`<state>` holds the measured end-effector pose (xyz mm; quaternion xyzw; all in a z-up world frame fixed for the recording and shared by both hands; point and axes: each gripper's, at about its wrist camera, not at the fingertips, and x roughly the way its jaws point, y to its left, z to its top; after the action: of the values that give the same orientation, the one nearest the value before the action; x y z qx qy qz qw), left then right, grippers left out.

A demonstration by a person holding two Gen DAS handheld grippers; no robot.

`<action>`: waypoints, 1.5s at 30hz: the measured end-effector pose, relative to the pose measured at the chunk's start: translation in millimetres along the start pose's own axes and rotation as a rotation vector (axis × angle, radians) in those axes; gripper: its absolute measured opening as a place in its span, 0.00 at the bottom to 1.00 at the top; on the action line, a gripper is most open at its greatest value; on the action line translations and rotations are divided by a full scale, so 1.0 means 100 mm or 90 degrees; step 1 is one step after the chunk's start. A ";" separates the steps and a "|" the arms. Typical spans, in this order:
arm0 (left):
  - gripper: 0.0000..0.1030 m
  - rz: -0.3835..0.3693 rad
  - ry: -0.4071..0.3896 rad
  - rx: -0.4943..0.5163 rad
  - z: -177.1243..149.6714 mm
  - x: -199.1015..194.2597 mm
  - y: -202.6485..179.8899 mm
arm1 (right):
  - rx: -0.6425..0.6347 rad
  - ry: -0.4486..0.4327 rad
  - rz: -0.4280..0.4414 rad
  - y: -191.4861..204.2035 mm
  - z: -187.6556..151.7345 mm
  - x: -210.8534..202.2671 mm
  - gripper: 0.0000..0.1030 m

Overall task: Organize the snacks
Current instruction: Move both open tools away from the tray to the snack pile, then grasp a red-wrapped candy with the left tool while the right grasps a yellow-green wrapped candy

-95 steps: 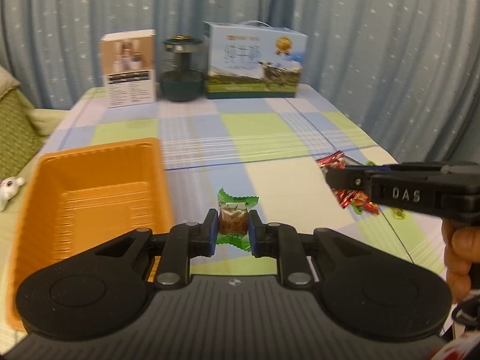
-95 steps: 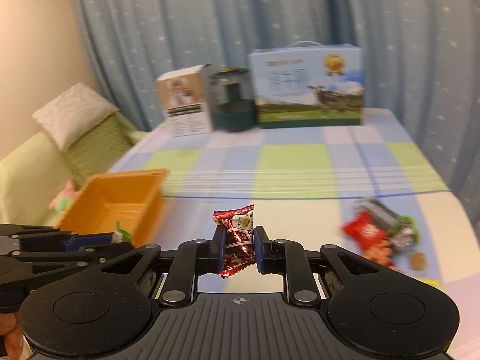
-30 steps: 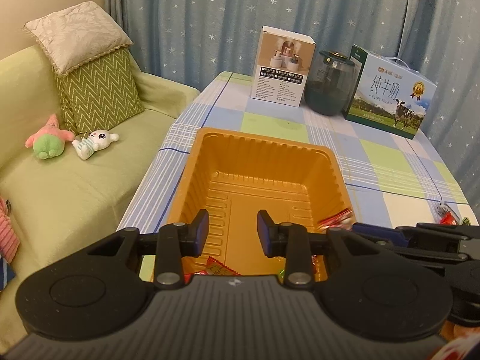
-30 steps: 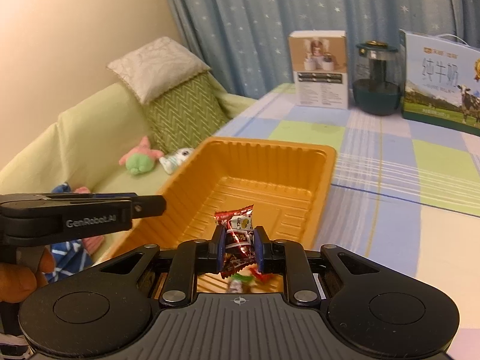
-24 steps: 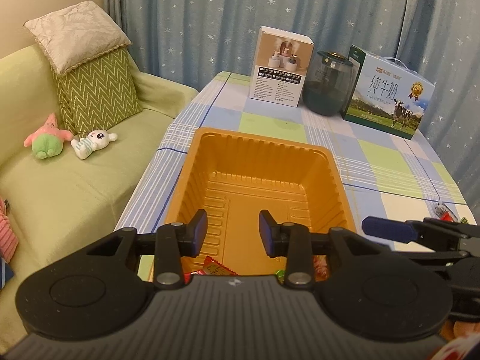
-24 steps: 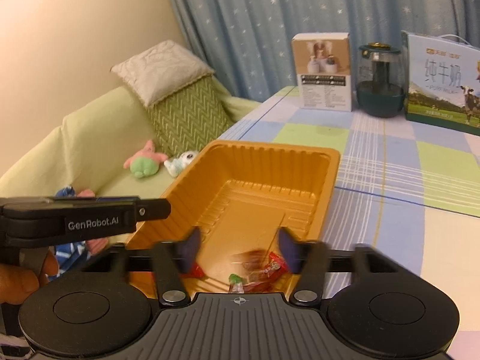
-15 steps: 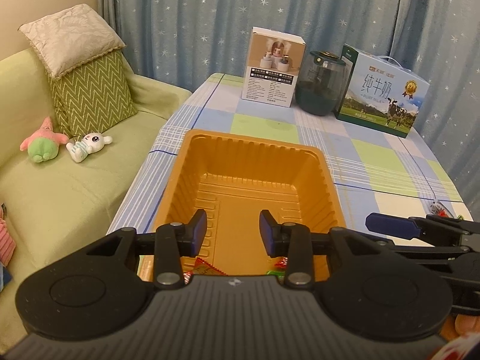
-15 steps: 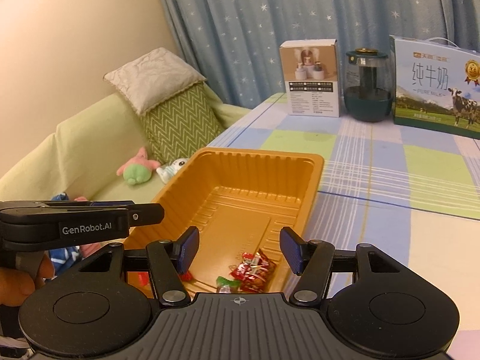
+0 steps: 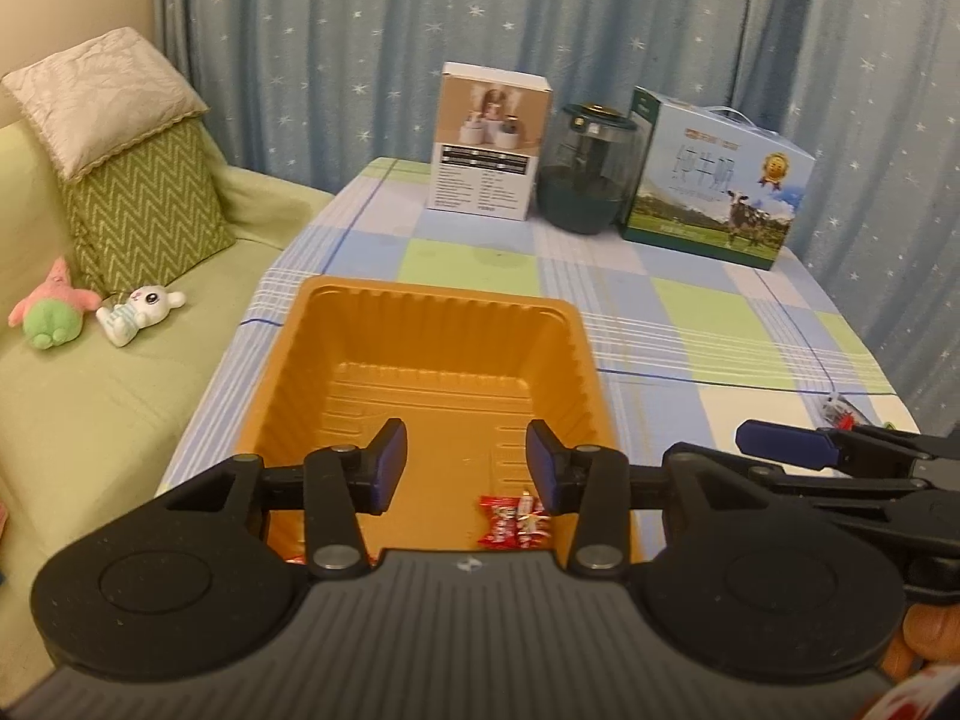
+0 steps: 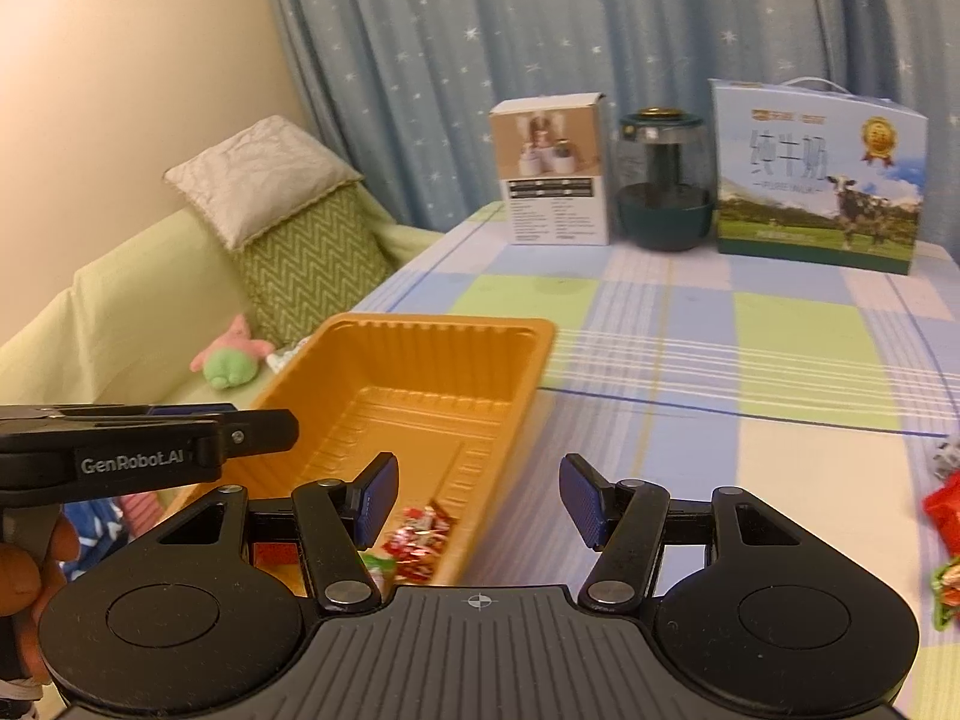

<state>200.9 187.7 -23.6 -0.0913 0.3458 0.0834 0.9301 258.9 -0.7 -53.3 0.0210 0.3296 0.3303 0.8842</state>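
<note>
My left gripper [image 9: 465, 465]: jaws apart, just been widening, nothing between them, over the orange tray [image 9: 282, 354].
My right gripper [image 10: 479, 498]: jaws wide, empty, at the tray's right edge.
Red-wrapped candies [image 9: 513, 521]: lying in the tray's near end.
Loose snacks [image 10: 945, 540]: on the checked tablecloth [image 10: 720, 360], well right of the tray.

Blue star-print curtain [image 9: 540, 30] behind checked desk [image 9: 690, 324]. Green sofa [image 9: 90, 408] at left, zigzag cushion [image 9: 138, 198], cream wall [image 10: 120, 60]. Warm indoor light.
</note>
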 end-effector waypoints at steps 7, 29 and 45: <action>0.40 -0.029 -0.004 0.029 0.01 0.03 -0.26 | 0.023 -0.009 -0.034 -0.24 -0.01 -0.14 0.58; 0.40 -0.166 0.014 0.129 -0.09 0.25 -1.35 | 0.093 -0.038 -0.186 -1.24 -0.21 -0.82 0.58; 0.40 -0.247 0.042 0.209 -0.28 0.45 -2.15 | 0.199 -0.042 -0.343 -2.39 -0.66 -1.68 0.58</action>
<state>263.4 -23.1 -50.1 -0.0063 0.3606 -0.1566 0.9195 261.3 -299.5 -70.4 0.0797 0.3412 0.0288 0.9362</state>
